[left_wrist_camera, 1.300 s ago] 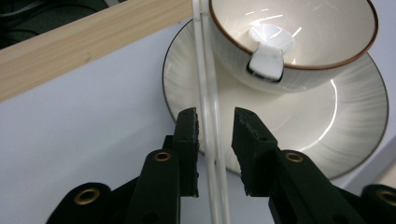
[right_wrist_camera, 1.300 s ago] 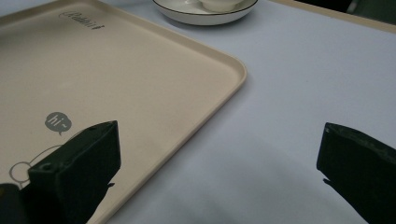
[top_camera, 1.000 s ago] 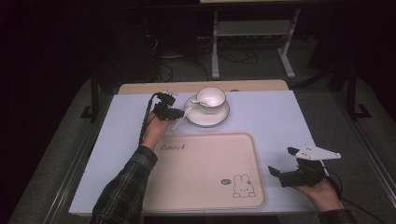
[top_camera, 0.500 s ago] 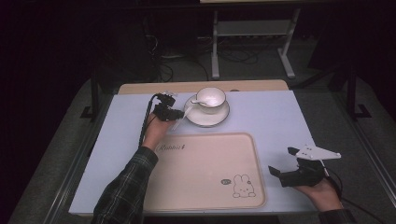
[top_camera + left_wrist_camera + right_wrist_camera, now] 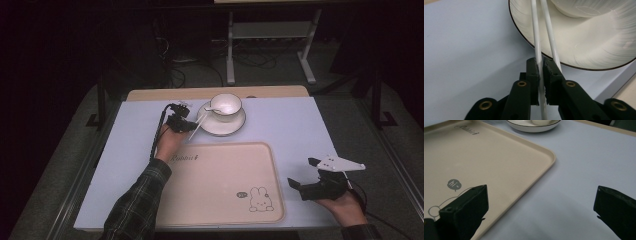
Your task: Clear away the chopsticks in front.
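Near the desk's far edge, my left gripper [image 5: 541, 71] has just been closing and clamps one of two white chopsticks [image 5: 535, 37] leaning on the black-rimmed white saucer [image 5: 235, 125] under a bowl [image 5: 226, 104]. My right gripper [image 5: 541, 207] gapes empty beside the beige tray [image 5: 210, 200] marked "hi~".

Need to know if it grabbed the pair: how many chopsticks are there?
2. Both chopsticks lean on the plate rim; one sits between the left gripper jaws, the other runs just beside them.

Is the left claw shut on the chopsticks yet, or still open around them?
Shut on one. The left claw has just been closing; its pads pinch one of the white chopsticks, while the other runs past the right pad.
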The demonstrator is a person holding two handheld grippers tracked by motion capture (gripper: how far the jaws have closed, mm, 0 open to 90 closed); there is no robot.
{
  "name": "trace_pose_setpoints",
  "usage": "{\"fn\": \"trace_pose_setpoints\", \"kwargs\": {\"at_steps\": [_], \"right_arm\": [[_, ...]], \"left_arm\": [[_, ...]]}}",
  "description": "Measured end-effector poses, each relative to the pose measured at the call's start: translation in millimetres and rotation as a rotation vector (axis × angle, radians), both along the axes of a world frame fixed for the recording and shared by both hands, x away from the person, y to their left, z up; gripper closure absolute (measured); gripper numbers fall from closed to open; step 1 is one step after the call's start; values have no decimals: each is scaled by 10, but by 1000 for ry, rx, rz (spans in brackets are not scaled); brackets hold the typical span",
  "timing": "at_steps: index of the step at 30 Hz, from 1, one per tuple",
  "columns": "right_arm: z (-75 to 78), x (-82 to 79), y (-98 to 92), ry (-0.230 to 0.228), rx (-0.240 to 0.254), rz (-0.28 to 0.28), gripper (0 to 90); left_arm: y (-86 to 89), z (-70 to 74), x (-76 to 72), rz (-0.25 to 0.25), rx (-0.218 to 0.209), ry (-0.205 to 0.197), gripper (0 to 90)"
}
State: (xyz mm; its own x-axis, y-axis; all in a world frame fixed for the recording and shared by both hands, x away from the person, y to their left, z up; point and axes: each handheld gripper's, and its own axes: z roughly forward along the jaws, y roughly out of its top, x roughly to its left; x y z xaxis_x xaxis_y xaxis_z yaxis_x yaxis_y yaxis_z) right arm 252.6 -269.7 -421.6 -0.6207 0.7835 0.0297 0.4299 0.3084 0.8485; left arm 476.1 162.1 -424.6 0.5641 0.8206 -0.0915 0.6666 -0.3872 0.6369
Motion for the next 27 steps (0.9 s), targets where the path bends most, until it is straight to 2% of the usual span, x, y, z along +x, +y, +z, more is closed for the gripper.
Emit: {"fn": "trace_pose_setpoints", "kwargs": {"at_steps": [2, 6, 11, 12, 13, 23, 25, 27], "right_arm": [[1, -1, -1, -1, 0, -1, 0], [2, -3, -3, -2, 1, -2, 0], [4, -8, -9, -4, 2, -4, 0], [4, -8, -10, -5, 2, -5, 0], [4, -8, -10, -5, 2, -5, 0], [6, -4, 5, -7, -1, 0, 0], [6, -3, 3, -7, 0, -2, 0], [6, -3, 4, -7, 0, -2, 0]], "left_arm": [[1, 5, 0, 8, 10, -5, 844], [45, 45, -14, 38, 2, -47, 853], [196, 120, -65, 56, -46, -59, 855], [280, 150, -109, 59, -60, -55, 855], [280, 150, -109, 59, -60, -55, 855], [688, 250, -455, 63, -86, -65, 855], [785, 268, -580, 58, -89, -64, 855], [812, 280, -624, 56, -89, -63, 855]]}}
